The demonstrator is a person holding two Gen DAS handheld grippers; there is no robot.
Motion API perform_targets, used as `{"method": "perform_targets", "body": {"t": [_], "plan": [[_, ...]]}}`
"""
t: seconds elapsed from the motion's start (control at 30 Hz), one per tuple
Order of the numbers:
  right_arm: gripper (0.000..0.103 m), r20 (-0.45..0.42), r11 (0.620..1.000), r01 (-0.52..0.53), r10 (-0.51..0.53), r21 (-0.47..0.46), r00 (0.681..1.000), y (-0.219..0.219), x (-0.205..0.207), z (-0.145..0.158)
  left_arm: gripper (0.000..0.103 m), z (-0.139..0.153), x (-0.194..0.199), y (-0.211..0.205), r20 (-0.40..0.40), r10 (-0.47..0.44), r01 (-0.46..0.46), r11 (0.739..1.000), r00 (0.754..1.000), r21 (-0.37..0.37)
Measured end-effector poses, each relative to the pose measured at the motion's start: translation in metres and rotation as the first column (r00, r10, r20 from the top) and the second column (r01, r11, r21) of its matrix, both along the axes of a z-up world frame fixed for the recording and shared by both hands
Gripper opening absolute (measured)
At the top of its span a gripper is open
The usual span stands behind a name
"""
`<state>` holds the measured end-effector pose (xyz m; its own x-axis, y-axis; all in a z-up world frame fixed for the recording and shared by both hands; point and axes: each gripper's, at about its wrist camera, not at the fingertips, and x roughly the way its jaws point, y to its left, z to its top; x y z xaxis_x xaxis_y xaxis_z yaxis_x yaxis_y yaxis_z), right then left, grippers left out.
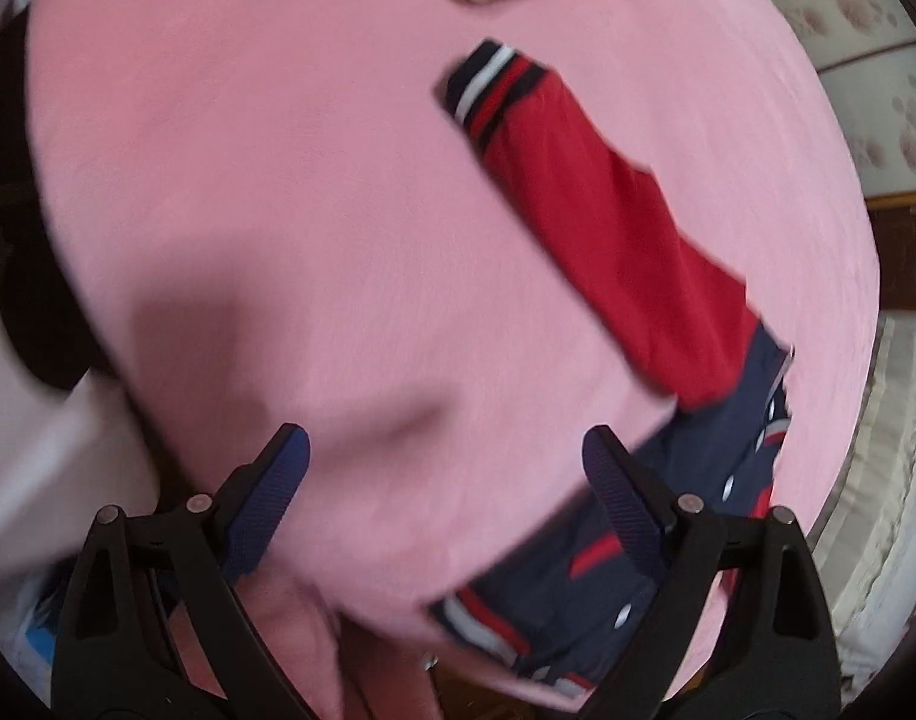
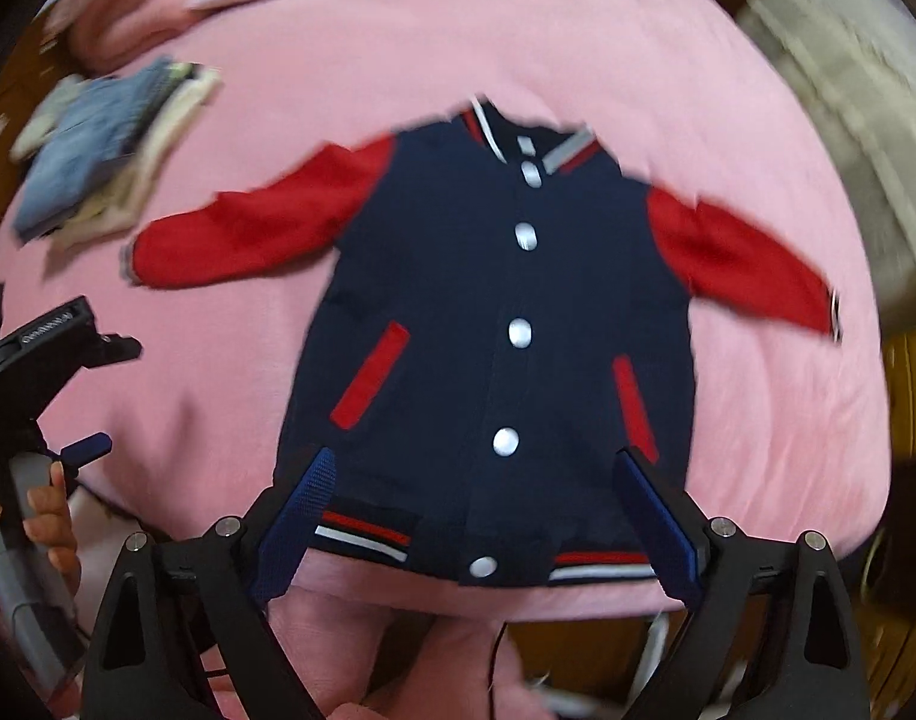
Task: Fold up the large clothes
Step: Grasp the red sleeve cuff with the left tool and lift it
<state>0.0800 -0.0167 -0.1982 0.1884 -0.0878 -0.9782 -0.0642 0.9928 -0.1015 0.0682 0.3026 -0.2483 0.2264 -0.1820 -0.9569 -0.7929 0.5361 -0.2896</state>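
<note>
One navy varsity jacket with red sleeves and white snap buttons [image 2: 493, 312] lies flat and front-up on the pink fleece bed cover [image 2: 577, 42], snapped closed, both sleeves spread out to the sides. Its long axis runs from the striped hem at the near edge of the bed to the collar at the far end, so the collar points away from the person. The right gripper [image 2: 484, 516] hangs directly over the hem, its blue-padded fingers [image 2: 302, 510] spread wide to either side of the snap line and holding nothing. The left gripper [image 1: 446, 504] is also released and empty, and sits off to the jacket's side over bare pink cover; from there the jacket's body lies to the right of the fingers [image 1: 281, 498] and the red sleeve [image 1: 607, 228] stretches away beyond. The right hand looks nearer the garment, so I'd judge it reaches the hem first, with the left needing to come across. Further off, a stack of folded clothes, denim on top [image 2: 98, 156], rests near the far corner of the bed.
</note>
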Motion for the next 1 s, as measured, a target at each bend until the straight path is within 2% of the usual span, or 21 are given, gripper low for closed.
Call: {"method": "perform_targets", "body": {"t": [0.1, 0.23, 0.3, 0.37, 0.43, 0.47, 0.53, 0.57, 0.6, 0.7, 0.77, 0.87, 1.0], "plan": [[0.091, -0.037, 0.997, 0.076, -0.077, -0.015, 0.996, 0.001, 0.013, -0.026, 0.087, -0.02, 0.032, 0.023, 0.034, 0.014, -0.015, 1.0, 0.999, 0.023], [0.088, -0.069, 0.991, 0.131, -0.133, -0.03, 0.989, 0.007, 0.03, -0.056, 0.084, -0.04, 0.068, 0.053, 0.072, 0.115, -0.12, 0.99, 0.991, 0.068], [0.088, -0.075, 0.988, 0.156, -0.157, -0.02, 0.985, 0.007, 0.037, -0.063, 0.074, -0.048, 0.083, 0.065, 0.096, 0.144, -0.152, 0.985, 0.985, 0.085], [0.088, -0.08, 0.985, 0.172, -0.173, -0.011, 0.982, 0.01, 0.042, -0.072, 0.072, -0.054, 0.101, 0.073, 0.098, 0.15, -0.163, 0.977, 0.984, 0.139], [0.088, -0.086, 0.985, 0.172, -0.172, -0.008, 0.981, 0.011, 0.046, -0.081, 0.066, -0.058, 0.115, 0.077, 0.093, 0.15, -0.165, 0.967, 0.984, 0.195], [0.088, -0.085, 0.985, 0.171, -0.171, -0.01, 0.982, 0.008, 0.044, -0.082, 0.053, -0.06, 0.122, 0.078, 0.102, 0.145, -0.164, 0.965, 0.984, 0.207], [0.088, -0.082, 0.986, 0.167, -0.167, -0.006, 0.983, 0.006, 0.045, -0.087, 0.042, -0.06, 0.132, 0.074, 0.12, 0.127, -0.152, 0.961, 0.985, 0.231], [0.088, -0.082, 0.986, 0.164, -0.164, -0.006, 0.983, 0.003, 0.044, -0.089, 0.032, -0.059, 0.137, 0.071, 0.139, 0.107, -0.139, 0.959, 0.984, 0.249], [0.088, -0.084, 0.987, 0.16, -0.16, -0.005, 0.984, -0.001, 0.043, -0.09, 0.027, -0.057, 0.142, 0.065, 0.156, 0.08, -0.121, 0.955, 0.984, 0.27], [0.088, -0.09, 0.987, 0.159, -0.157, 0.011, 0.983, -0.018, 0.041, -0.093, 0.019, -0.044, 0.153, 0.046, 0.187, 0.049, -0.111, 0.936, 0.981, 0.334], [0.088, -0.1, 0.987, 0.162, -0.159, 0.019, 0.982, -0.033, 0.042, -0.095, 0.018, -0.03, 0.158, 0.029, 0.232, 0.046, -0.128, 0.927, 0.972, 0.351], [0.088, -0.099, 0.987, 0.157, -0.154, 0.024, 0.983, -0.059, 0.046, -0.092, 0.018, 0.005, 0.17, -0.007, 0.333, 0.008, -0.143, 0.913, 0.943, 0.383], [0.088, -0.062, 0.99, 0.134, -0.132, 0.035, 0.989, -0.101, 0.052, -0.079, 0.018, 0.045, 0.187, -0.075, 0.418, -0.15, -0.075, 0.876, 0.896, 0.476]]}}
